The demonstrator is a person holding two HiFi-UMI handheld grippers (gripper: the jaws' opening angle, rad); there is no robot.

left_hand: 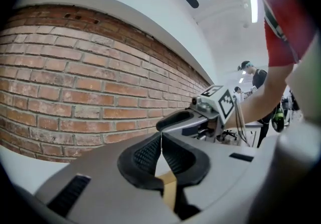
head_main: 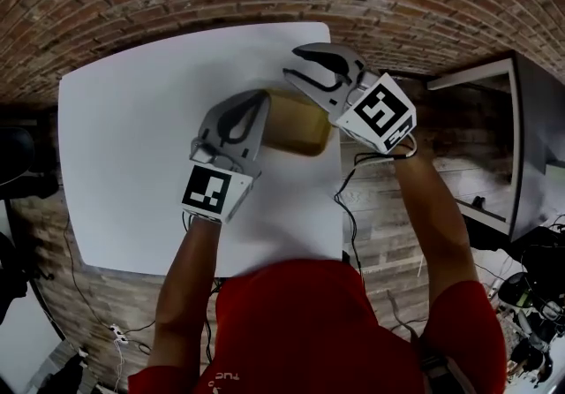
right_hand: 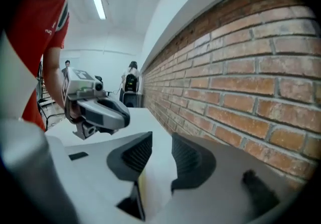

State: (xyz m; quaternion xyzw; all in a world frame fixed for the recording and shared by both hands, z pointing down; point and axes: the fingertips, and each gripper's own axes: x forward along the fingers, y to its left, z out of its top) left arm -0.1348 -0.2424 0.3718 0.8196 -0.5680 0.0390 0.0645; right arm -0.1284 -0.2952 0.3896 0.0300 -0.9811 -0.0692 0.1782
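The box (head_main: pixel 298 125) lies at the table (head_main: pixel 132 136) right edge, between left gripper (head_main: pixel 256 108) and right gripper (head_main: pixel 297 66).

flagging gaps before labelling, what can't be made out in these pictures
Tan object: head view, both grippers cover its ends, so its kind is unclear.
Left gripper view: shut tongs hide all but a sliver of it.
Right gripper view: open tongs; pale strip cut off below.
Background people: too small.
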